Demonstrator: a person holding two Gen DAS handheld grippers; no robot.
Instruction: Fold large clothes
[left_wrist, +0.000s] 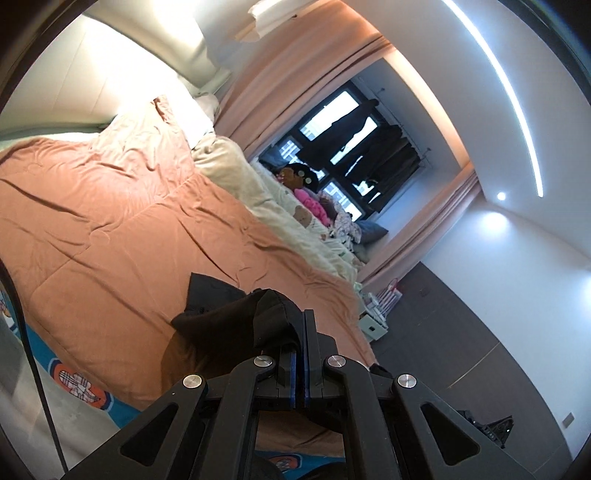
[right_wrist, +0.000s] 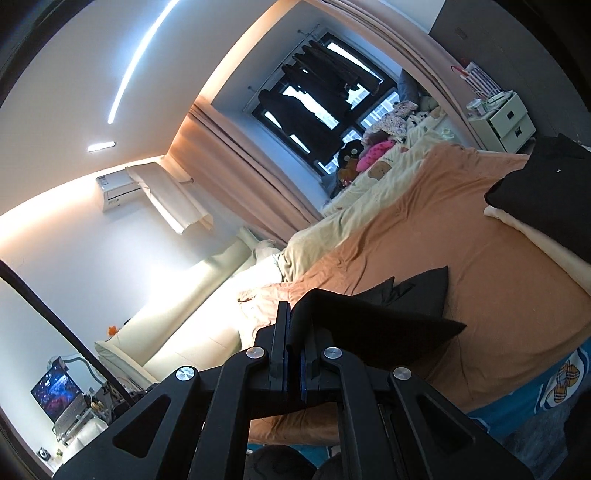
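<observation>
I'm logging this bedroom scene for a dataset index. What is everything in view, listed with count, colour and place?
black garment: one, black, lifted over the bed, pinched by both claws
folded clothes: one pile, black, far bed corner
quilt: one, orange, covering the bed
blanket: one, cream, along the window side
soft toys: several, pink and brown, by the window
nightstand: one, white, beside the bed
curtains: pair, peach, framing the window
left claw: one, black, shut on the garment
right claw: one, black, shut on the garment
</observation>
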